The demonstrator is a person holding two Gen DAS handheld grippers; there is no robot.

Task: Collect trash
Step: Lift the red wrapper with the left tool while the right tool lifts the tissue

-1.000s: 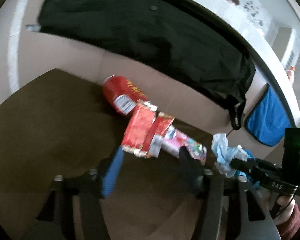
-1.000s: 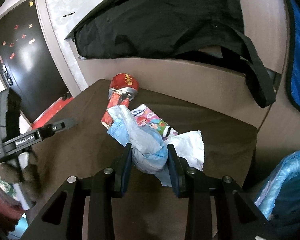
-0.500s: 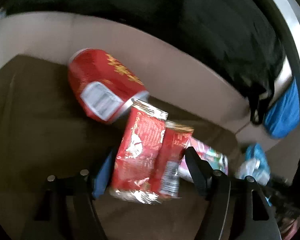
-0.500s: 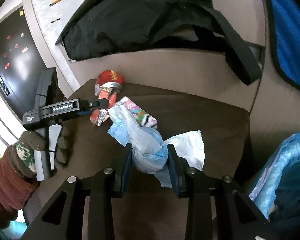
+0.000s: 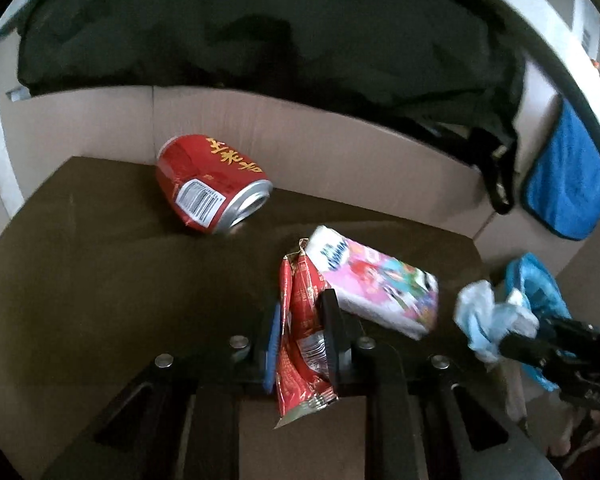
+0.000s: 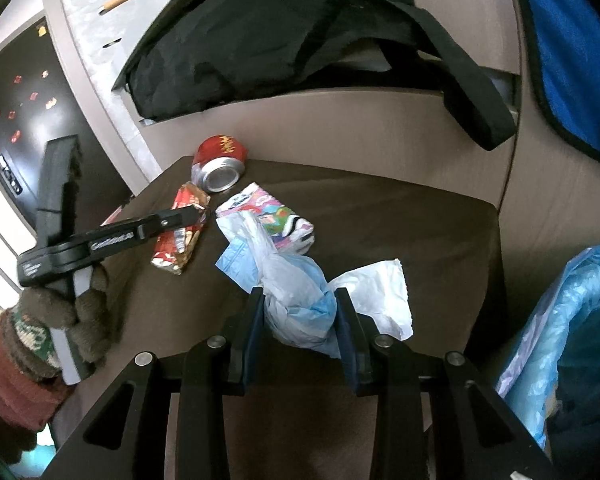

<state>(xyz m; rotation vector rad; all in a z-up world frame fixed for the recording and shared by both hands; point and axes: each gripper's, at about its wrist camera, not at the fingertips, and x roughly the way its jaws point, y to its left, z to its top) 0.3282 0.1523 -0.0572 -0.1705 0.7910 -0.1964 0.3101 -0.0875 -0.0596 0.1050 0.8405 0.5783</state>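
A crumpled red snack wrapper (image 5: 304,344) stands between the fingers of my left gripper (image 5: 302,302), whose jaws are closing and pinch it. From the right wrist view, the same left gripper (image 6: 198,212) sits over the wrapper (image 6: 178,240) on the brown surface (image 6: 400,220). My right gripper (image 6: 300,300) is shut on a knotted blue-and-white plastic bag (image 6: 300,312). A red can (image 5: 212,188) lies on its side at the back. A pink tissue pack (image 5: 380,292) lies just right of the wrapper.
A white paper scrap (image 6: 380,292) lies by the right fingers. A bin lined with a blue bag (image 6: 560,340) stands at the right. A black bag (image 5: 260,32) hangs over the beige backrest, and a blue cloth (image 5: 568,168) farther right. A gloved hand (image 6: 60,312) holds the left gripper.
My left gripper moved forward around the red wrapper and closed on it, folding it narrow. The right gripper kept its hold on the plastic bag and barely moved.
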